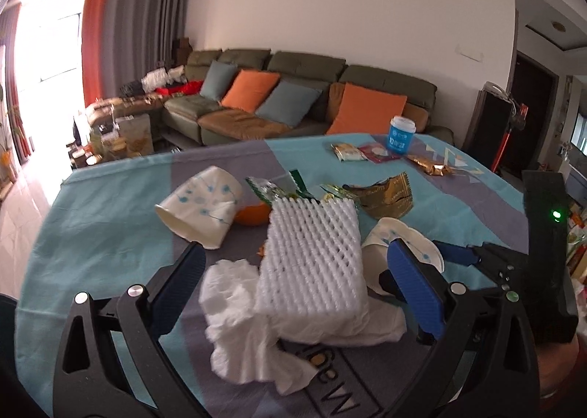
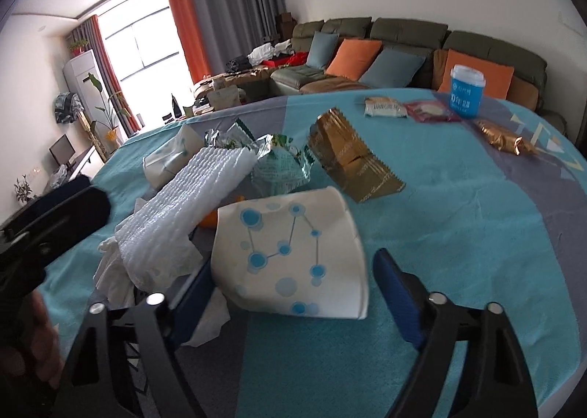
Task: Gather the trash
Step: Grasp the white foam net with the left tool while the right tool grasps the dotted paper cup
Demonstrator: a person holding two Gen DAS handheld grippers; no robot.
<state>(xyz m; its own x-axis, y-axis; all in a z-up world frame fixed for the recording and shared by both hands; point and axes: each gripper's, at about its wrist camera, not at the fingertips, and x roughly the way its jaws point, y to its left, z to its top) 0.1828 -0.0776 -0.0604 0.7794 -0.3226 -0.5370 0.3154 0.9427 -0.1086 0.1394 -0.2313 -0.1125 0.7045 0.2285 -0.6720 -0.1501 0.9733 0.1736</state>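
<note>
Partly hidden under the white foam fruit net (image 1: pixel 312 256) is your crumpled white tissue (image 1: pixel 238 311), and an orange fruit (image 1: pixel 251 216) shows only as a sliver behind the net. Your left gripper (image 1: pixel 299 267) stands spread wide, its blue pads on either side of the net and tissue with clear gaps, so nothing is pinched. The net's long axis runs away from you, toward the green and silver foil wrapper (image 1: pixel 273 190).

From the right wrist view, the flattened white paper cup with blue dots (image 2: pixel 290 256) lies on the teal and grey tablecloth (image 2: pixel 458 216) between the fingers of your right gripper (image 2: pixel 293 289). Its long axis slants from lower right toward the upper left. The left finger (image 2: pixel 194 293) sits against or under the cup's edge, which hides the contact; the right finger (image 2: pixel 398 293) stands clear of it, so the cup is not clamped. A second white paper cup (image 1: pixel 201 205) lies on its side, mouth toward the lower left. The gold foil packet (image 2: pixel 352 164) is crumpled, its print unreadable.
</note>
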